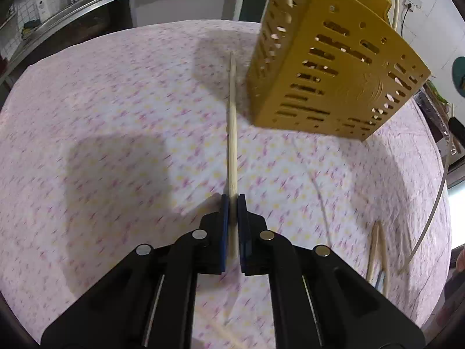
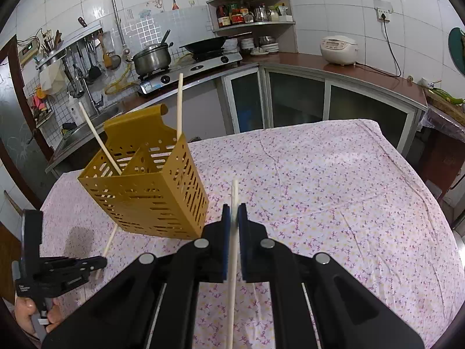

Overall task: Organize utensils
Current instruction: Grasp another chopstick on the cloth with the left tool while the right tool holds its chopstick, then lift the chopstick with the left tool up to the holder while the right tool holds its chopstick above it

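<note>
You had a chopstick clenched in each gripper. The left gripper [image 1: 232, 200] pinched its chopstick [image 1: 232, 122] near the thick end, with most of the length running forward over the flowered tablecloth [image 1: 101, 116], the tip close beside the yellow holder [image 1: 328, 67]. The right gripper [image 2: 234, 210] was closed on a paler chopstick [image 2: 234, 195], taken partway along so that a short end stood ahead of the pads and a long tail trailed back.

The holder stood on the table [image 2: 334, 174] to your left front, with two chopsticks [image 2: 98, 139] already leaning out of it.

I judged these sticks light, stiff and smooth. A single thin rod between flat pads was likely to pivot or slide, more so with the long overhang on your left. A hold nearer the middle would have swung less. The holder looked like light plastic, so a nudge from a tip could have shifted it.
</note>
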`<state>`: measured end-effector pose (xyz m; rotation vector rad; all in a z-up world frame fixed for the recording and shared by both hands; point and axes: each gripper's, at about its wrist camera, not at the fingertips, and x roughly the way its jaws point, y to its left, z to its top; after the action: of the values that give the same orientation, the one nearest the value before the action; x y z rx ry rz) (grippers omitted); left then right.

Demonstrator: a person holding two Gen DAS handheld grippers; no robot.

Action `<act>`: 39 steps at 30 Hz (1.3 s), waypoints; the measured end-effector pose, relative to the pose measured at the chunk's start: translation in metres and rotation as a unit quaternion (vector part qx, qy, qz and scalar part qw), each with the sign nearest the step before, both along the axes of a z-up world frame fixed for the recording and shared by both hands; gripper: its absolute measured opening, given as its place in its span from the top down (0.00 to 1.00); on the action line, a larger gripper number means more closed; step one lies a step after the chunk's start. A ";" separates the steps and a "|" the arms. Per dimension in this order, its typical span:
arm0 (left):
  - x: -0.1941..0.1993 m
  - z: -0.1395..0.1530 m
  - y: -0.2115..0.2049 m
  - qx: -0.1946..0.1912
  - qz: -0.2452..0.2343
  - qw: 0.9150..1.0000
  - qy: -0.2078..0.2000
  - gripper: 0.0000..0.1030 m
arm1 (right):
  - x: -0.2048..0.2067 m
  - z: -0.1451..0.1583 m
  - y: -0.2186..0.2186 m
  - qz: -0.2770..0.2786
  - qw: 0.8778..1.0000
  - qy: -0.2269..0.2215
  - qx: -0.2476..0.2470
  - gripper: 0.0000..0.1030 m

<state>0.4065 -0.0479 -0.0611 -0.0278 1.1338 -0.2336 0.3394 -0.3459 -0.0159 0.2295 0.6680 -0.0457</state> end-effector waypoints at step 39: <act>-0.145 0.012 0.099 -0.003 0.023 0.999 -0.027 0.96 | -0.011 0.020 0.023 0.029 0.999 -0.013 -0.005 0.94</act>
<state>0.2612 0.0511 -0.0488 -0.0521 1.0779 -0.1956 0.3287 -0.3232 0.0036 0.2007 0.6487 0.0104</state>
